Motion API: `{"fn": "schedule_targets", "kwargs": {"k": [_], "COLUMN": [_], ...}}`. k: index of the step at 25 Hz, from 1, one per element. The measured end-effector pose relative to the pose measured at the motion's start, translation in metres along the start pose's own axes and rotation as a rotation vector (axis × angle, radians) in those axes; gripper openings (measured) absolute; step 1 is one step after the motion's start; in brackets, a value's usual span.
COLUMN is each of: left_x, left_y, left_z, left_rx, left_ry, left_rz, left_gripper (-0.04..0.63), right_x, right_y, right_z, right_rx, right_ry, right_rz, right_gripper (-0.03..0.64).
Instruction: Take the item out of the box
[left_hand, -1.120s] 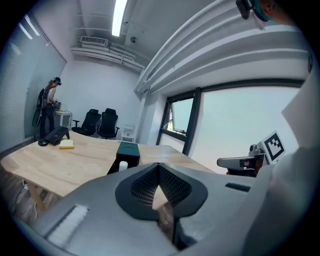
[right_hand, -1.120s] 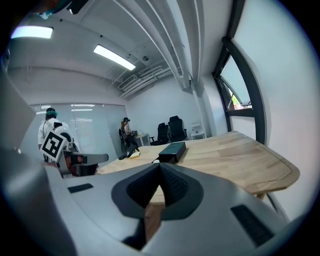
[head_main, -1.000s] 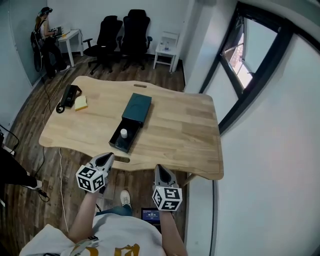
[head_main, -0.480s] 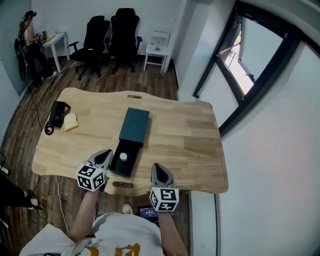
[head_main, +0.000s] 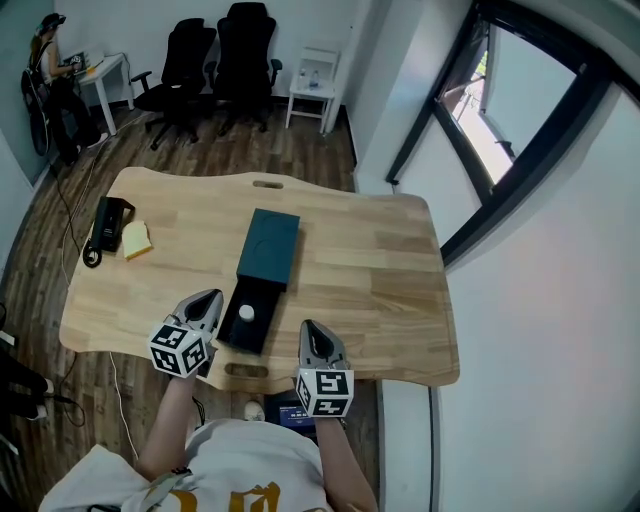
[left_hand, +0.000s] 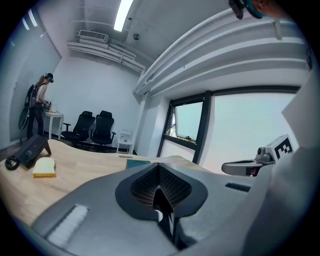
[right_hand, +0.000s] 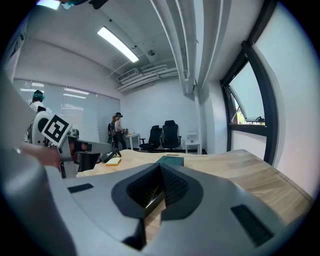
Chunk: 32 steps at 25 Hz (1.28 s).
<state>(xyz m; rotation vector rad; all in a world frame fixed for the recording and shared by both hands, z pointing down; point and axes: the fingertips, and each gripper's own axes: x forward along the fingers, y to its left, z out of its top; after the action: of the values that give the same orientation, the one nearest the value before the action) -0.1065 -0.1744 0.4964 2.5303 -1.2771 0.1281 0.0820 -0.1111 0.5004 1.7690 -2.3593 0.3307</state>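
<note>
Left gripper (head_main: 209, 300) and right gripper (head_main: 311, 330) both have jaws pressed together, nothing in them, at the table's (head_main: 380, 270) near edge. Going in like that would probably just shove the white item (head_main: 246, 313) around inside the open box (head_main: 270, 240) instead of grabbing it

**A:** What is the white item (head_main: 246, 313) in the box's (head_main: 270, 240) pulled-out tray (head_main: 255, 335)?

**B:** It's too small to tell in the head view. In the left gripper view, the left tool's (left_hand: 159, 166) own body hides nearly all of the box, and only a teal sliver shows. The right tool (right_hand: 160, 167) hides the tray in the same way.

**A:** And left of the box?

**B:** A black device (head_main: 104, 220) and a yellow thing (head_main: 136, 240), both too small to identify. Far beyond the box stands a person (head_main: 45, 55), too small to make out.
</note>
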Motion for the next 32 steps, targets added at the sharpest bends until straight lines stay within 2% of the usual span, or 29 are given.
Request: {"fn": "schedule_targets", "kwargs": {"k": [9,14,26,32], "left_x": [0.013,0.019,0.025,0.030], "left_y": [0.001,0.007,0.009,0.006], "left_z": [-0.005,-0.018,-0.098,-0.118], "left_rx": [0.008,-0.024,-0.081,-0.043], "left_ry": [0.024,0.044,0.185,0.227], "left_rz": [-0.019,-0.003,0.003,-0.006], "left_gripper": [0.000,0.000,0.002,0.002], "right_x": [0.026,0.030,0.033,0.039], "right_y": [0.003,-0.002,-0.009,-0.009], "right_z": [-0.004,-0.021,-0.079,-0.101], "right_rx": [0.027,0.040,0.067,0.049], "right_ry": [0.013,0.058,0.194,0.251], "right_rz": [0.055,0.060,0.066,0.078], "right_gripper": [0.005,0.005,0.005,0.005]}}
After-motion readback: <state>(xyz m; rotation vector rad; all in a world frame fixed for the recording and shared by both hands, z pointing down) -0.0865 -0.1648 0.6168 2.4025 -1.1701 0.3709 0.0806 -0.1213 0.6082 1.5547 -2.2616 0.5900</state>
